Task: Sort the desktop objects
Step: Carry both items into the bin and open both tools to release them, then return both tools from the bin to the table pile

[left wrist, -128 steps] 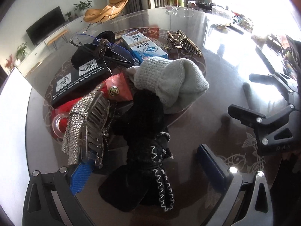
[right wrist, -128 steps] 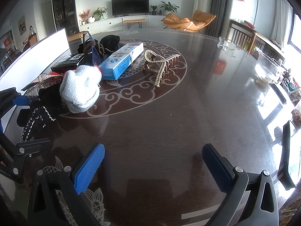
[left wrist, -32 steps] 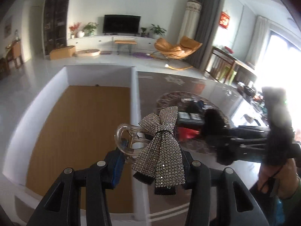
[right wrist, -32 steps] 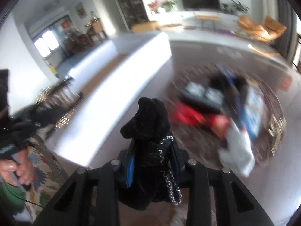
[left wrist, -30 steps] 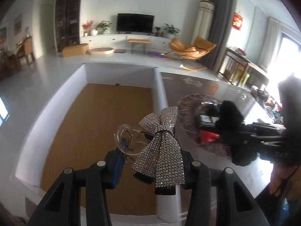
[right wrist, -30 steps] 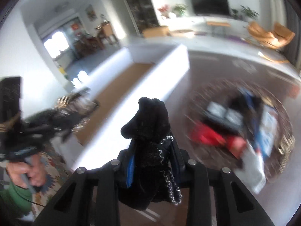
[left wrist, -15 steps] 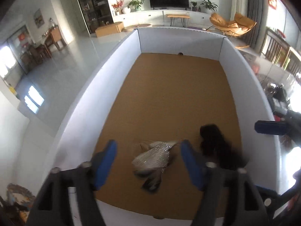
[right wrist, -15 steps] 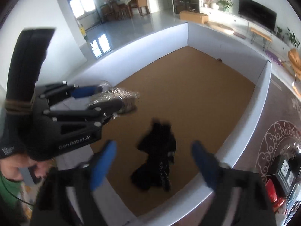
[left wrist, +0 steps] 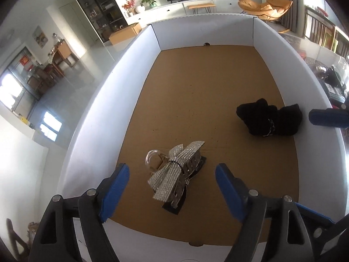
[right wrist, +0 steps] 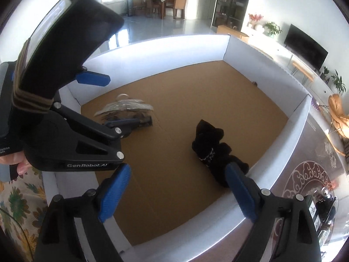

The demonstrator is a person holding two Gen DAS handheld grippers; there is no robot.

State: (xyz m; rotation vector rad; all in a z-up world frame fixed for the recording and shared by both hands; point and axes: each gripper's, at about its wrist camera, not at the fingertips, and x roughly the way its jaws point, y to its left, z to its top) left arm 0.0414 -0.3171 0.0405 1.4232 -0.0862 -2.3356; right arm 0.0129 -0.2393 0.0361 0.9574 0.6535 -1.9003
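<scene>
We judge the sorting to be at an early stage: taking the white-walled cardboard box (left wrist: pixel 139 50) as our landmark, two items already lie on its brown floor and nothing is in hand. Toward the box's left near corner lies the rhinestone bow hair clip (left wrist: pixel 175 171), resting on its side with its clear loop toward the left wall; further right, close against the right wall, sits the black fabric bow (left wrist: pixel 269 120) with its white stitching. Our left gripper (left wrist: pixel 172 188) hovers above the hair clip with its blue pads spread wide and nothing between them, and our right gripper (right wrist: pixel 177 193) hangs over the box's near edge, equally wide apart and empty, with the black bow just beyond its right pad. What is left, as far as we can tell, sits outside the box past its right wall, on the dark patterned table (right wrist: pixel 305 174), where a few small things are glimpsed at the frame edge, too blurred to name. The left wrist view gives the plan of the box floor and both items well apart; the right wrist view alone shows the left gripper's black body (right wrist: pixel 65 113) over the clip, the table's ornament, and the flowered cloth (right wrist: pixel 19 198) beside the box.
</scene>
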